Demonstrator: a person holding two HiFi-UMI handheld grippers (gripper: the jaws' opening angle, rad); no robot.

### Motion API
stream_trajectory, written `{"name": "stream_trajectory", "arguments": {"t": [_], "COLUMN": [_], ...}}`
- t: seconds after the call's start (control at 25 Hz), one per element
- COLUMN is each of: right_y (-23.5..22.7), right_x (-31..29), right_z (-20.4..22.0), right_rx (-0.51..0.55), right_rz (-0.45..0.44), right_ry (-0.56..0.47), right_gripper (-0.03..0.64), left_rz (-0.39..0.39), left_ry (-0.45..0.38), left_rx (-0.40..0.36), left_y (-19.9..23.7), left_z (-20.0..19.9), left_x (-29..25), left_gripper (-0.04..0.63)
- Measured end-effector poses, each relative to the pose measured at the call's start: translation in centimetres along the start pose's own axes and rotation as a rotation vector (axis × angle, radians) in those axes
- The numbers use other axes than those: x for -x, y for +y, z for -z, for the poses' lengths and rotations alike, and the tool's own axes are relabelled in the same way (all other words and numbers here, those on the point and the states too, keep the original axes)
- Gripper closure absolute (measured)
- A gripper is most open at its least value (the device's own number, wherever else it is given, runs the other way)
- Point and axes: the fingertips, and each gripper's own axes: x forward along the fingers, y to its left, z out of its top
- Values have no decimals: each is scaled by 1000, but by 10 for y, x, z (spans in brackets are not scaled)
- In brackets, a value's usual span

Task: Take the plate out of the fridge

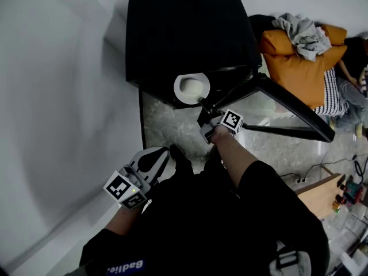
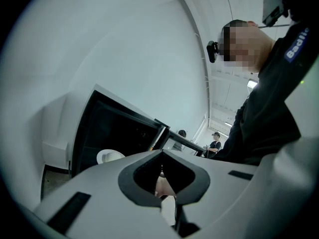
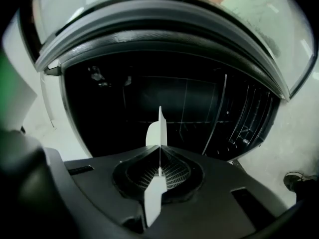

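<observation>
My right claw (image 1: 202, 103) was clamped on the near rim of the plate (image 1: 191, 87) at the fridge (image 1: 184, 33) mouth. My left claw (image 1: 165, 153), closed and empty, was farther from the fridge.

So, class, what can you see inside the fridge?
The fridge holds wire racks; nothing else shows in its dark interior. The plate, clamped in the right gripper, and that gripper's body cover the lower part.

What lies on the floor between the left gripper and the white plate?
Nothing stands there. Only a stretch of bare grey floor separates the left gripper from the plate, as the head view shows.
</observation>
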Motion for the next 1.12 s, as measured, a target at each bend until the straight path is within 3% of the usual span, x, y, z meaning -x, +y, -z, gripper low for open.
{"name": "stream_trajectory", "arguments": {"t": [0.68,1.12], "right_y": [70,113], "right_x": [82,137], "right_z": [34,29], "right_rx": [14,-13], "right_rz": [-58,-82], "right_ry": [128,142], "right_gripper": [603,603], "left_rz": [46,44], "left_ry": [-19,-2], "left_rx": [-42,-67], "left_y": [-27,-33], "left_z": [-7,-4], "left_x": [-19,-21], "left_gripper": [588,588]}}
